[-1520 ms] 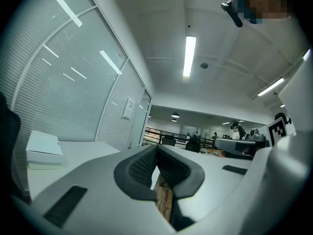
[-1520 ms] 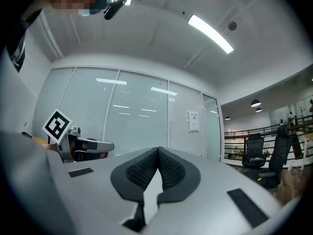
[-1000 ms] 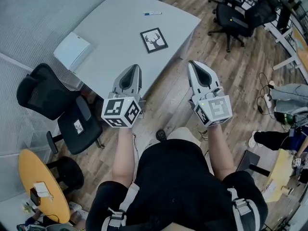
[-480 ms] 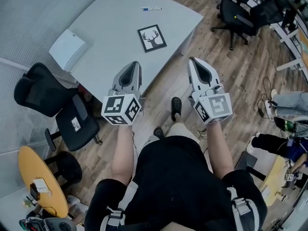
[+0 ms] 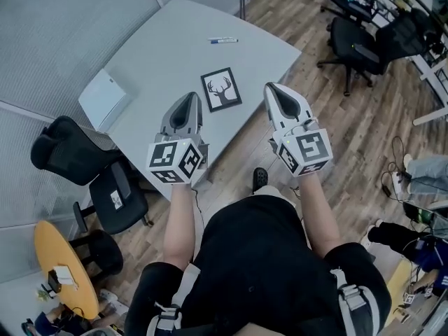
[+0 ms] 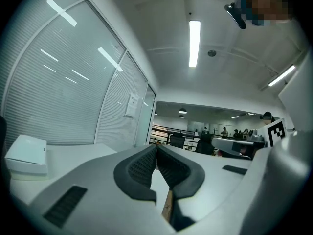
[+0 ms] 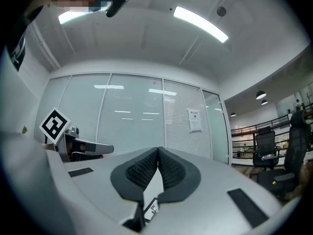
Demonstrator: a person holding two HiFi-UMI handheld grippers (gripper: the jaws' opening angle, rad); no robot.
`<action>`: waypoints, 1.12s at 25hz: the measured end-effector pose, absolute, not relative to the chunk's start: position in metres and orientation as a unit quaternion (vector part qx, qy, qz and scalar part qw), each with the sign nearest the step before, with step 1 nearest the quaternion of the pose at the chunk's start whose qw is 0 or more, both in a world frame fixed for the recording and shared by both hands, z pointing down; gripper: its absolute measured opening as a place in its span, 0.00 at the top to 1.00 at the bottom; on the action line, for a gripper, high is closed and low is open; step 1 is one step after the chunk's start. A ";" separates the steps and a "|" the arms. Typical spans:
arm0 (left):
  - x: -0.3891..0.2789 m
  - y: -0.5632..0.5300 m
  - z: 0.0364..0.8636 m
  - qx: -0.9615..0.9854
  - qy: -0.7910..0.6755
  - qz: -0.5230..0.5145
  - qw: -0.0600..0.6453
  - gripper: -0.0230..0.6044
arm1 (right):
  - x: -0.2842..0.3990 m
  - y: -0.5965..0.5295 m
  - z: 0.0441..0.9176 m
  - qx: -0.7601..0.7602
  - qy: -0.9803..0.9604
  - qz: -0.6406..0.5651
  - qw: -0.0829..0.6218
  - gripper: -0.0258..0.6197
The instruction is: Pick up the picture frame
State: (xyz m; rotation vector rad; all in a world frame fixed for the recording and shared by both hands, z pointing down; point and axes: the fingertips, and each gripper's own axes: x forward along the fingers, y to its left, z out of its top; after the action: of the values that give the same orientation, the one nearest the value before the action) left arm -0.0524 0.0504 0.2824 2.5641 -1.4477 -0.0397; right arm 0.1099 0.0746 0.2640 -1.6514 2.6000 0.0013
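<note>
The picture frame [image 5: 221,89], black-edged with a deer-head print, lies flat near the front edge of the grey table [image 5: 161,61]. My left gripper [image 5: 190,98] hangs over the table edge just left of the frame, jaws shut and empty. My right gripper [image 5: 270,88] is held level to the right of the frame, past the table edge, also shut with nothing in it. In the left gripper view the left gripper [image 6: 156,147] has its pads closed together. In the right gripper view the right gripper [image 7: 158,151] looks the same, and a corner of the frame [image 7: 151,208] peeks below the pads.
A blue marker [image 5: 222,40] lies at the table's far side and a white box [image 5: 103,98] at its left edge. A black office chair [image 5: 87,173] stands left of me, more chairs [image 5: 364,37] at the upper right. A round orange table [image 5: 59,275] is at the lower left.
I have stepped toward the table. Both grippers, still shut, now flank the picture frame, which earlier lay well ahead of them.
</note>
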 end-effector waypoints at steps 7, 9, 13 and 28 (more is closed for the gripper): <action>-0.010 -0.009 0.288 0.855 -0.509 -0.010 0.103 0.92 | 0.143 0.009 0.281 -0.506 0.862 -0.017 0.018 0.93; -0.002 -0.021 0.294 0.848 -0.519 -0.006 0.107 0.92 | 0.149 -0.006 0.287 -0.495 0.868 -0.023 0.013 0.93; 0.006 -0.033 0.311 0.837 -0.534 0.007 0.118 0.92 | 0.156 -0.030 0.302 -0.477 0.878 -0.037 0.005 0.93; -0.040 -0.093 0.385 0.806 -0.561 0.050 0.181 0.92 | 0.109 -0.106 0.373 -0.455 0.884 -0.091 -0.054 0.93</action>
State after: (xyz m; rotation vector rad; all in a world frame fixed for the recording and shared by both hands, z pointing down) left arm -0.0403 -0.0933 0.3850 2.2775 -1.5831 0.1413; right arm 0.1088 -0.1062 0.3729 -1.4823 2.8776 -0.2947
